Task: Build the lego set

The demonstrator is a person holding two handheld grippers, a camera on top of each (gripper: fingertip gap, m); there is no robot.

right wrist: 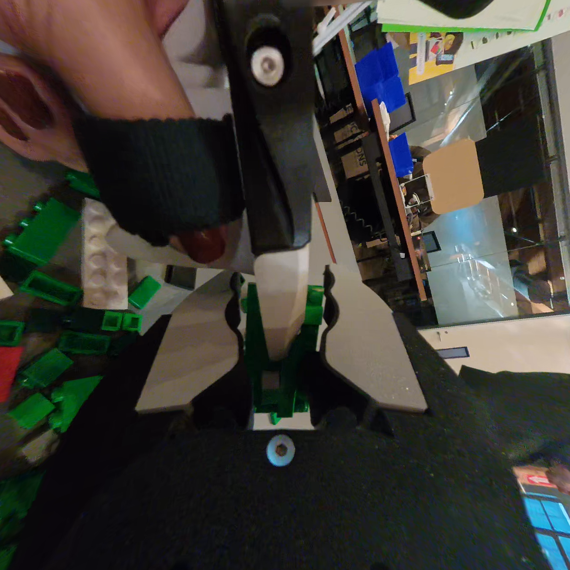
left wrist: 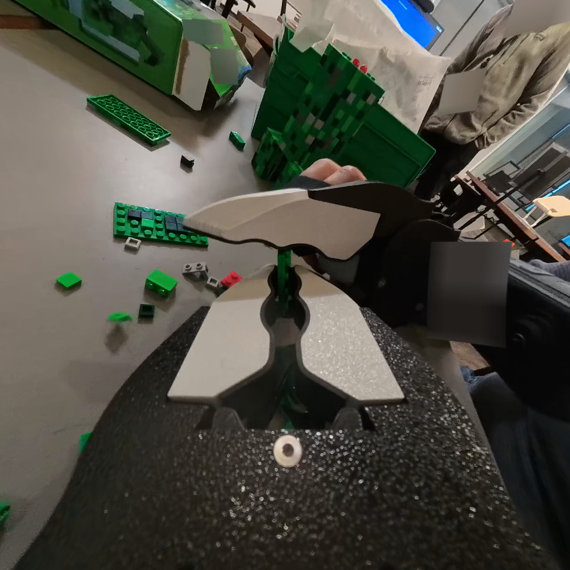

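My left gripper (left wrist: pixel 284 271) is shut on the lower end of a thin green lego piece (left wrist: pixel 284 260) that stands upright between its grey fingertips. My right gripper (left wrist: pixel 277 222) comes in from the right and lies across the top of that piece. In the right wrist view my right gripper (right wrist: pixel 280 277) is shut on a green lego assembly (right wrist: pixel 256 354) held deep between its jaws. A grey finger (right wrist: pixel 277 308) of the left gripper reaches down into that assembly from above. Both grippers are held above the table.
A green studded plate with dark tiles (left wrist: pixel 154 226), an upturned green plate (left wrist: pixel 129 118), the tall green model (left wrist: pixel 317 117) and the set's box (left wrist: pixel 123 40) stand ahead. Loose bricks (left wrist: pixel 160 282) lie at the left, more bricks (right wrist: pixel 40 231) too. A person (left wrist: pixel 509 92) stands at the back right. My right fingertips sit around 5 centimetres from my left ones. From either gripper's tips it is about 20 centimetres to the tall green model (left wrist: pixel 317 117).
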